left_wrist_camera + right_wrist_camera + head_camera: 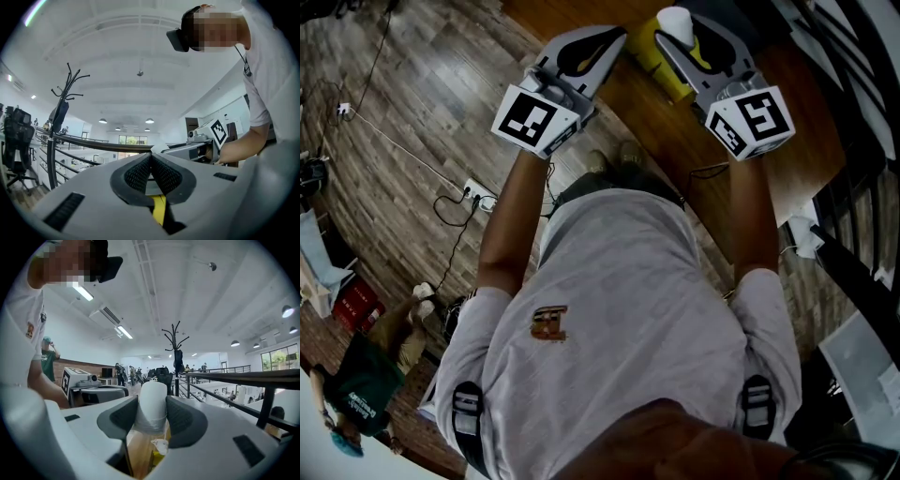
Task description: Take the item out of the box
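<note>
The left gripper (151, 158) is held up level in the air. Its black ribbed pads are pressed together at the tips with nothing between them, so it can give no support if anything goes wrong.

Below and between the two tools, the yellow rectangular box (652, 56) lies on the brown wooden table (675, 141), and neither gripper holds it.

To the right, the right gripper (152, 403) is clamped on the white, round-topped cylindrical item (675, 22), which looks wrapped in pale film. The item stands upright between the pads, lifted clear of the box, so the removal itself looks done.

The main risk is the item slipping. The pads grip a smooth, curved body low down, with the rounded top standing proud above them. A quick tilt or swing could let it slide or pivot out. If it dropped, it could land back on the box, or roll across the table and off its edge onto the wooden floor (412, 94).

A small white tag hanging under the item could also catch on the box rim if the item is carried low over it.
</note>
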Available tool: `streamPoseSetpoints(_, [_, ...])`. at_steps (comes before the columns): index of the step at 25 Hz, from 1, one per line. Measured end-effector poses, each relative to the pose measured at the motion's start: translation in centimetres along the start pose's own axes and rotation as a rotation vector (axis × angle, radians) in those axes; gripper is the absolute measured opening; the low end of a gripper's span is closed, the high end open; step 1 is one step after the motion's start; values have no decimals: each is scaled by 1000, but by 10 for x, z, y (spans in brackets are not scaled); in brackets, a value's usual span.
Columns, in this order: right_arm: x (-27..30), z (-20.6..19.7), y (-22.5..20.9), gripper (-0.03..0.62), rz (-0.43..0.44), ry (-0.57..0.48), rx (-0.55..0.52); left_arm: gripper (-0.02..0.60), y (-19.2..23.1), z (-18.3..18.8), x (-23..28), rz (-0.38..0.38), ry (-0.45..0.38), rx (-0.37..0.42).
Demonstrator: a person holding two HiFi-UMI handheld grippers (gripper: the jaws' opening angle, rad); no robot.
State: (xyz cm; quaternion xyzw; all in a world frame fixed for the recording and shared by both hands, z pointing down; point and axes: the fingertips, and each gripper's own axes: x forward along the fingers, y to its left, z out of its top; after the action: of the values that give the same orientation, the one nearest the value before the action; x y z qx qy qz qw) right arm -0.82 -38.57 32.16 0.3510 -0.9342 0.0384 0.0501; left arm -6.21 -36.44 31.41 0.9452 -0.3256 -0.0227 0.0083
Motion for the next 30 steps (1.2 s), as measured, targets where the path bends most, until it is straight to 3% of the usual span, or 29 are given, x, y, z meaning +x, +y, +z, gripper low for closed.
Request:
streamPoseSetpoints(6, [-16, 21, 21, 198, 46, -122, 1, 18, -14, 24, -8, -21, -64, 13])
streamPoseSetpoints(13, [-42, 35, 47, 199, 76, -227, -7, 18, -34, 34, -19, -18, -82, 22])
streamPoseSetpoints(30, [-65, 39, 74, 197, 86, -286, -3, 18, -61, 48, -40, -31, -122, 31])
